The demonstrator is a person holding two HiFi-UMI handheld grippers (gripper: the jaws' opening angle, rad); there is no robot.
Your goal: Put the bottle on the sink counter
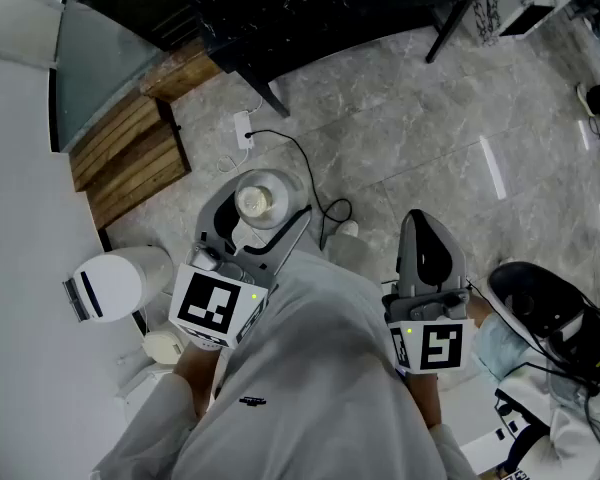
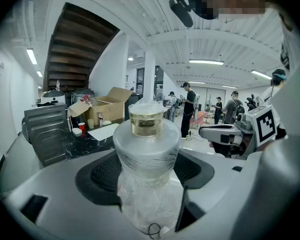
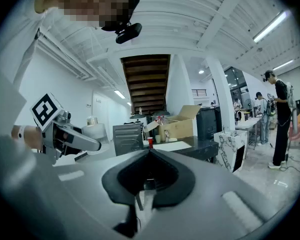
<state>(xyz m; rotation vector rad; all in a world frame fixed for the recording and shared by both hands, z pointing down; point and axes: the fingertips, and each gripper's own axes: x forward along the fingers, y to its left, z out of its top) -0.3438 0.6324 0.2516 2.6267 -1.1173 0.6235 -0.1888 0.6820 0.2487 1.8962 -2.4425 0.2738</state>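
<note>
left gripper [image 2: 147, 171]: clamped on the bottle [image 2: 146, 149], black pads [image 2: 106, 173] pressed against its clear body on both sides, jaws kept wide by its girth
bottle: upright between the left jaws, held in the air over the grey stone floor [image 1: 400, 148], not on any surface; clear ribbed shoulder, amber neck, see-through cap, crinkled clear film round the lower body
right gripper [image 3: 149, 153]: jaws drawn together with tips meeting, nothing between them; to the right of the left gripper and apart from it
sink counter [image 2: 85, 143]: black marbled top, far ahead of both grippers, well apart from the bottle
steel drainboard [image 2: 45, 131]: ribbed, at the counter's left end
cardboard box [image 2: 107, 104]: flaps open, on the counter, right of the drainboard
red cup [image 2: 82, 128]: small, on the counter between drainboard and box
white sheet [image 2: 104, 132]: flat on the counter, just right of the cup
staircase [image 2: 75, 49]: dark wooden underside, rising above the counter at far left
white round bin [image 1: 115, 283]: on the floor at near left, beside the left gripper in the head view
black cable [image 1: 315, 183]: looped over the floor beyond the grippers, running from a white socket [image 1: 244, 128]
people [image 2: 190, 109]: several, standing at far right of the hall, well beyond the counter
</note>
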